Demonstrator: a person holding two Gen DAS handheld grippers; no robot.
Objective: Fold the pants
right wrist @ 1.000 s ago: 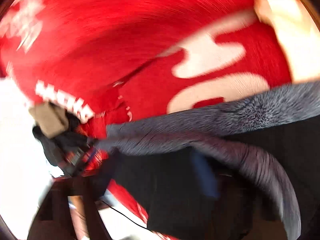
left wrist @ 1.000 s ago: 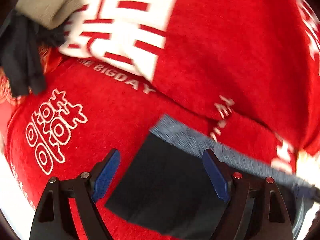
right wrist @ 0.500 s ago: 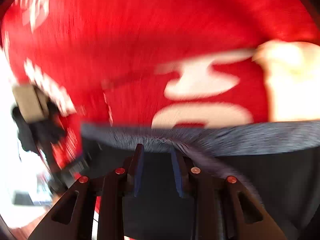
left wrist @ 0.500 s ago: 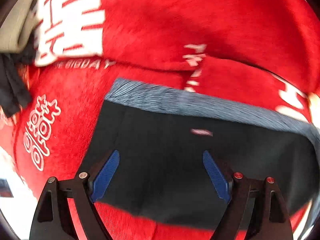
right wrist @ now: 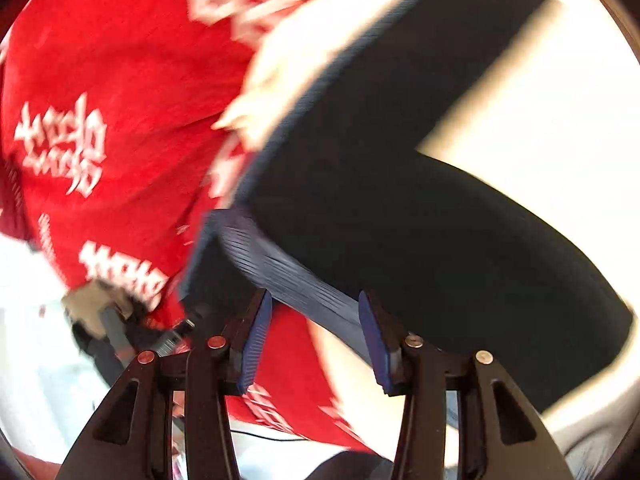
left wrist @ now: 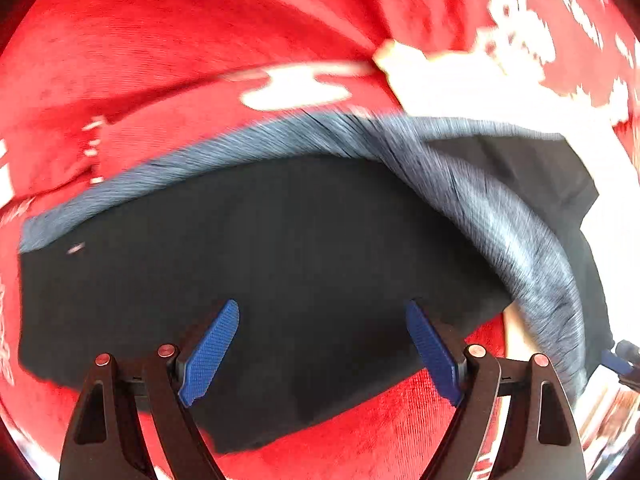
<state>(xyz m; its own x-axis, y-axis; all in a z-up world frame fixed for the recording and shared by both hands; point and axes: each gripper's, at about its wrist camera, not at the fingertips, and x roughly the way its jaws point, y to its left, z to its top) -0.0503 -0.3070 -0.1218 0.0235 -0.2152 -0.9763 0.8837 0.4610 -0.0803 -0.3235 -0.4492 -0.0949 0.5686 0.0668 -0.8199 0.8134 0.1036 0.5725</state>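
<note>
Although the black pants (left wrist: pixel 304 264) lay spread on the red blanket (left wrist: pixel 200 60), their grey waistband (left wrist: pixel 500 216) curled over at the right, so a fold could trap that bunch. The left claw (left wrist: pixel 322 350) hung apart above them; the right claw (right wrist: pixel 314 338), jaws just reopening, gripped nothing and might miss the waistband.

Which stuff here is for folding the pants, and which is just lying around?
For the job:
- black pants with grey waistband
- left gripper, jaws open
- right gripper, jaws just opening, nothing clamped

Just lying about:
- red blanket with white lettering
- heap of beige and dark clothes
</note>
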